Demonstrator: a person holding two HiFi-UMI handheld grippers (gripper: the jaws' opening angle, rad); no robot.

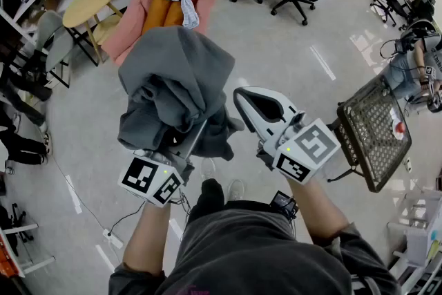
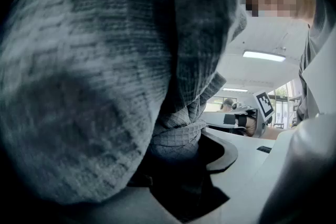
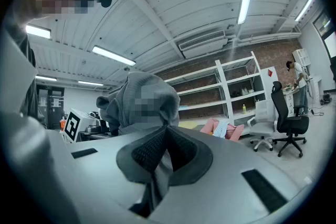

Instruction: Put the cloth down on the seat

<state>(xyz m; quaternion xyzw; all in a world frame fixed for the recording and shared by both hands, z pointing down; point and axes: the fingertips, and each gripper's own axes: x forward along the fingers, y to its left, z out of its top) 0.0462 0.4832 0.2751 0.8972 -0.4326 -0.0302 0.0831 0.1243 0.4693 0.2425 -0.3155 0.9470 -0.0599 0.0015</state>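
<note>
Two grippers are raised over the floor. The left gripper (image 1: 188,140) is clenched on the bunched grey cloth (image 1: 176,79), which piles above its jaws, well apart from the black mesh chair (image 1: 373,135) at the right. The right gripper (image 1: 240,94) is empty — jaws pressed together.

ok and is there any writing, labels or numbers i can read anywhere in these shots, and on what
No readable words or numbers anywhere.
Left marker cube and right marker cube: black-and-white square patterns, not letters.
Red and white patch on the mesh seat: too small to read.
</note>
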